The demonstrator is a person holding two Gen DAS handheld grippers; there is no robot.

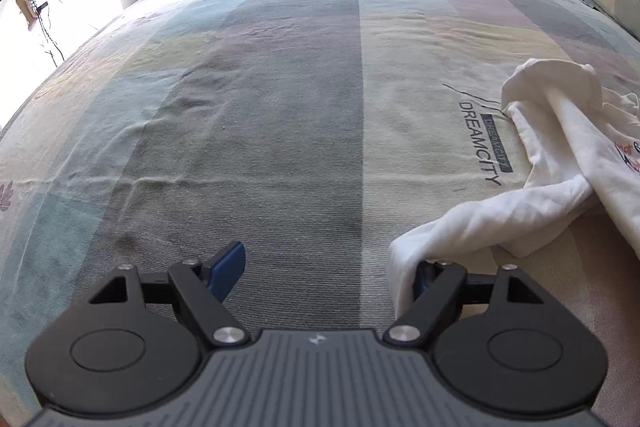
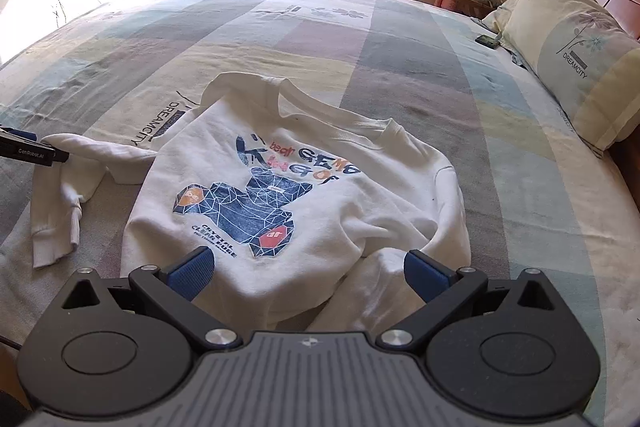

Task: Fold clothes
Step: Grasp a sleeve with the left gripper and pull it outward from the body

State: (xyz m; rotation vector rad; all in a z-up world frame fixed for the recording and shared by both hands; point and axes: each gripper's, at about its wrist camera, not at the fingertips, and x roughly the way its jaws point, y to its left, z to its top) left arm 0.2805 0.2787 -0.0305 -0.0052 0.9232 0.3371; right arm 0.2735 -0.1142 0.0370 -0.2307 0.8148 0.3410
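**Fold clothes: sweatshirt spread face up, folding barely begun**

Your white sweatshirt (image 2: 288, 187) lies print side up on the striped bedspread (image 2: 400, 39), collar toward the window, body rumpled rather than smoothed. Its left-hand sleeve (image 2: 72, 187) trails out sideways, cuff turned toward you; the other sleeve (image 2: 360, 287) is bunched across the hem near your right gripper (image 2: 306, 269). No fold is yet visible, so by this evidence both sleeves and the body remain to be done.

Your right gripper hovers over the hem with its blue pads spread wide, pinching nothing. Your left gripper (image 1: 324, 269) is likewise spread; the sleeve drapes against its right finger (image 1: 424, 281), the left finger (image 1: 230, 265) standing well clear, so nothing is clamped.

Legible writing: the bedspread and the pillow (image 2: 576, 59) both read "DREAMCITY". The chest print reads "KING OF", "GEMS" and "bear", with "CRYSTAL CLEAR PURE" beneath the faceted bear figure; a smaller line below is too small to read. The left gripper's body, seen at the right view's edge, is marked "GenRobot.AI".
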